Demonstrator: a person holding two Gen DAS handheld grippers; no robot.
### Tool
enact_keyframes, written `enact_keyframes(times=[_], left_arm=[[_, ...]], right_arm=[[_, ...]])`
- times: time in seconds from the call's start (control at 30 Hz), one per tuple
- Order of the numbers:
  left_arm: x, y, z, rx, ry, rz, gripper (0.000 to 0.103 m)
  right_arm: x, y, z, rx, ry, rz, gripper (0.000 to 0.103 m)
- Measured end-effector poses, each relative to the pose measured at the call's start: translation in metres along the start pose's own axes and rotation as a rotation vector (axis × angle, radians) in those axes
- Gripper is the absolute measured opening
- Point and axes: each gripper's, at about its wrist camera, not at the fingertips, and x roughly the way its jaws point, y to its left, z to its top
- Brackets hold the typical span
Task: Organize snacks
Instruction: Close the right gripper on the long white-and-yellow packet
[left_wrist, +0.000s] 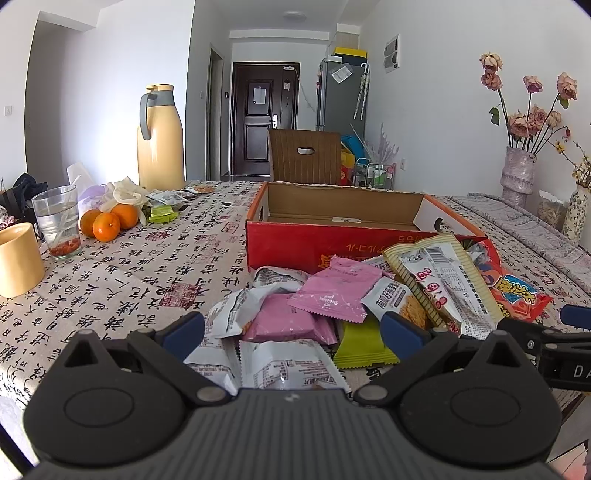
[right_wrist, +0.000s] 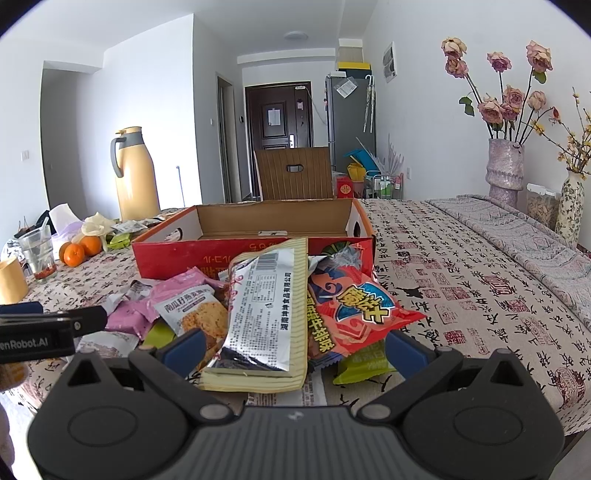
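A pile of snack packets lies on the table in front of an open red cardboard box (left_wrist: 295, 243) (right_wrist: 170, 254). In the left wrist view my left gripper (left_wrist: 293, 330) stands open over pink packets (left_wrist: 336, 291) and white ones (left_wrist: 288, 365). A lime green packet (left_wrist: 360, 343) sits near its right finger. In the right wrist view my right gripper (right_wrist: 295, 347) is open around a long yellow-edged silver packet (right_wrist: 266, 314) and a red-orange snack bag (right_wrist: 354, 306). Each gripper shows at the edge of the other's view. The box looks empty inside.
On the left stand a yellow thermos (left_wrist: 159, 140), three oranges (left_wrist: 105, 221), a glass (left_wrist: 59, 225) and a yellow cup (left_wrist: 16, 258). Vases with dried roses (right_wrist: 506, 170) stand on the right. A wooden chair (right_wrist: 293, 173) is behind the box. Bare tablecloth (right_wrist: 461, 280) lies to the right.
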Motion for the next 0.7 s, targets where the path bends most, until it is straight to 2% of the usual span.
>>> enact_keyframes(times=[0.27,0.47,0.7], left_arm=[[0.002,0.002,0.002,-0.002,-0.002,0.001,0.103],[0.011,0.01,0.012,-0.011,-0.003,0.013,0.103],[0.022,0.021,0.016,-0.021,0.004,0.02,0.103]], right_arm=[[0.007,0.003,0.004,-0.008,0.011,-0.004,0.103],[0.021,0.016,0.011,-0.062,0.016,-0.014,0.1],[0.053,0.032,0.019,-0.129,0.066,-0.063,0.085]])
